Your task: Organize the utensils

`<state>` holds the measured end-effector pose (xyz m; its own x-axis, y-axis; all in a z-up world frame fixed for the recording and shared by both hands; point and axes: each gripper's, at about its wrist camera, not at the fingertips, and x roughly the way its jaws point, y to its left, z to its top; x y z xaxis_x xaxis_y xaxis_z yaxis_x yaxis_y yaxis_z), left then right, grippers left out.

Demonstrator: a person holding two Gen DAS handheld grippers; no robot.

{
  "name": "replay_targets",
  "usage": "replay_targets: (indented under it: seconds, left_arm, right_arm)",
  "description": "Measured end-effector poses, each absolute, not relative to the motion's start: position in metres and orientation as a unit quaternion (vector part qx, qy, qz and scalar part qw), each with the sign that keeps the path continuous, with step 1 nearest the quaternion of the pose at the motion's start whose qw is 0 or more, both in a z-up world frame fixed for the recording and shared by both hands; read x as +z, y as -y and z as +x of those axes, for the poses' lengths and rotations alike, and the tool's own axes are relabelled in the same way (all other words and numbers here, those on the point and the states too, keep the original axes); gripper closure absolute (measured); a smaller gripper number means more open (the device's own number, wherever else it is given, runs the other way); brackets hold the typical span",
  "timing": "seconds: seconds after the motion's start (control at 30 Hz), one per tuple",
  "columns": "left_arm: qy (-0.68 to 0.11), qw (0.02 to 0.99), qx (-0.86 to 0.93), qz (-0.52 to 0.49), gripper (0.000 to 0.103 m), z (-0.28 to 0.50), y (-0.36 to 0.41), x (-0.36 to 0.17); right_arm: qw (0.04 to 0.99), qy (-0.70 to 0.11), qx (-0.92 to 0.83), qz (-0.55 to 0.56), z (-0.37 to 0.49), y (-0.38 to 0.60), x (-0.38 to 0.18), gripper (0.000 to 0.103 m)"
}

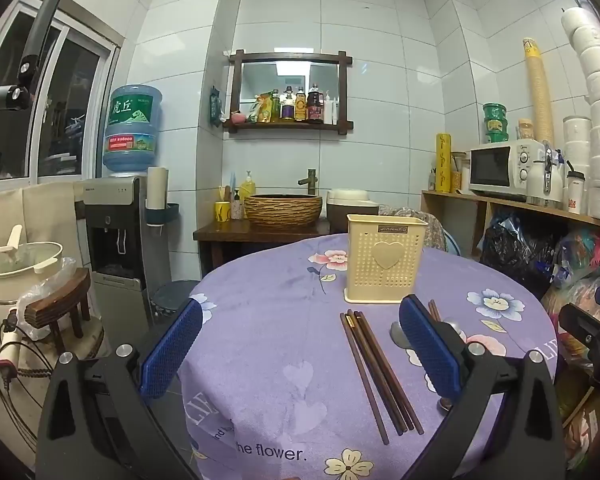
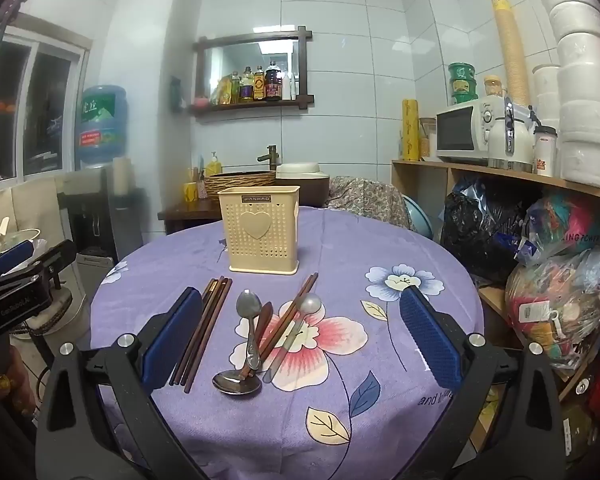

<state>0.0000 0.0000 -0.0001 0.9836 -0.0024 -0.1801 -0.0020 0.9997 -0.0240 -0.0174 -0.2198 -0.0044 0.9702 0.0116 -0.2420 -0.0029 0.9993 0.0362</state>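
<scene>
**Utensils all still loose; holder apparently empty**

Nothing looks sorted yet. The cream perforated plastic utensil holder with a heart on its front [image 2: 263, 232] stands upright toward the far side of the round desk under a purple flowered cloth [image 2: 400, 240], and no handles rise above its rim; its inside is hidden from both views, so it only seems empty.

Everything to be organized lies flat on the cloth in front of the holder. A bundle of dark brown wooden chopsticks [image 2: 204, 328] lies on the left. Just beside it to the right is a small heap: a steel spoon with its bowl toward the holder [image 2: 247, 306], a second steel spoon with its bowl nearest the camera [image 2: 236, 383], a pale round-bowled spoon [image 2: 309, 305], and another pair of brown chopsticks [image 2: 290, 316] crossing them.

The left tool [image 1: 300, 356] hangs released above the chopstick bundle, grasping nothing. The right tool [image 2: 300, 340] is likewise spread wide over the heap, empty. By my judgement, every piece remains to be lifted into the holder.
</scene>
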Motion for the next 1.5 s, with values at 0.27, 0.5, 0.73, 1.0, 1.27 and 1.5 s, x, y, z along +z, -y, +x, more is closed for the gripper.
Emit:
replay_targets:
  seconds: [0.27, 0.5, 0.73, 1.0, 1.27, 1.5]
  left_arm:
    - [-0.091, 0.996, -0.003, -0.004, 0.005, 0.0042, 0.0027, -0.0021]
    - [-0.089, 0.996, -0.001, -0.003, 0.005, -0.0008, 0.0004, -0.0001]
    - [-0.09, 0.996, 0.001, 0.0, 0.005, -0.0001, 0.0019, 0.0005]
    - [-0.091, 0.996, 0.0, 0.001, 0.005, 0.0001, 0.001, 0.0007]
    - [-0.092, 0.996, 0.001, 0.003, 0.005, 0.0011, 0.0008, 0.0002]
    - [-0.092, 0.996, 0.001, 0.003, 0.005, 0.0012, 0.0013, 0.0]
  right_arm:
    - [0.992, -0.126, 0.003, 0.018, -0.0177, 0.22, -0.0053, 0.005]
    - [0.992, -0.125, 0.003, 0.017, -0.0134, 0.2175, -0.0088, 0.005]
    - [0.992, -0.126, 0.004, 0.018, -0.0164, 0.2195, -0.006, 0.005]
    - [0.992, -0.128, 0.004, 0.018, -0.0155, 0.2202, -0.008, 0.005]
    - [0.991, -0.129, 0.004, 0.019, -0.0154, 0.2204, -0.008, 0.005]
    - [0.991, -0.129, 0.002, 0.021, -0.0155, 0.2219, -0.0096, 0.005]
